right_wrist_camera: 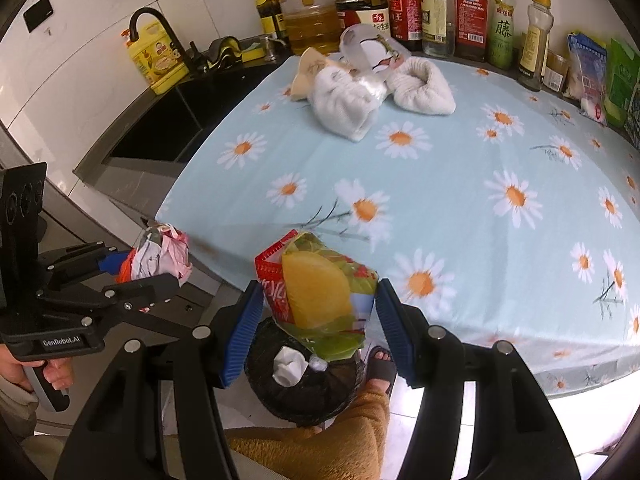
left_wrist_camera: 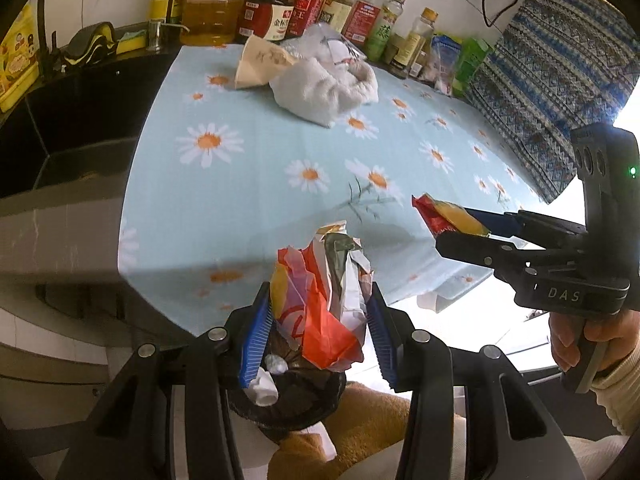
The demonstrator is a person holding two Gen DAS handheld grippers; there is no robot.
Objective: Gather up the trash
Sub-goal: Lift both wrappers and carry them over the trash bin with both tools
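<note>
Left wrist view: the left gripper (left_wrist_camera: 320, 312) is clamping a crumpled wrapper (left_wrist_camera: 324, 300), red, orange and white, between its blue pads (left_wrist_camera: 256, 336). The wrapper is hanging just off the near edge of the daisy-print tablecloth (left_wrist_camera: 248, 184), above a dark bin (left_wrist_camera: 296, 404) on the floor that is already holding white tissue (left_wrist_camera: 264, 388). To the right, the right gripper (left_wrist_camera: 452, 224) is pinching a yellow-and-red packet (left_wrist_camera: 444, 216); a hand (left_wrist_camera: 576, 340) is gripping its handle.

Right wrist view: the right gripper (right_wrist_camera: 320, 320) is squeezing the yellow-and-red packet (right_wrist_camera: 320, 292) over the same bin (right_wrist_camera: 308, 384), tissue (right_wrist_camera: 288, 368) showing inside. At left, the left gripper (right_wrist_camera: 160, 272) is holding its crumpled wrapper (right_wrist_camera: 164, 252) beyond the table edge. A sandalled foot (right_wrist_camera: 380, 364) is standing beside the bin. Far across the tablecloth (right_wrist_camera: 460, 216), white cloths (right_wrist_camera: 348, 100) are lying near a row of bottles (right_wrist_camera: 404, 4).
</note>
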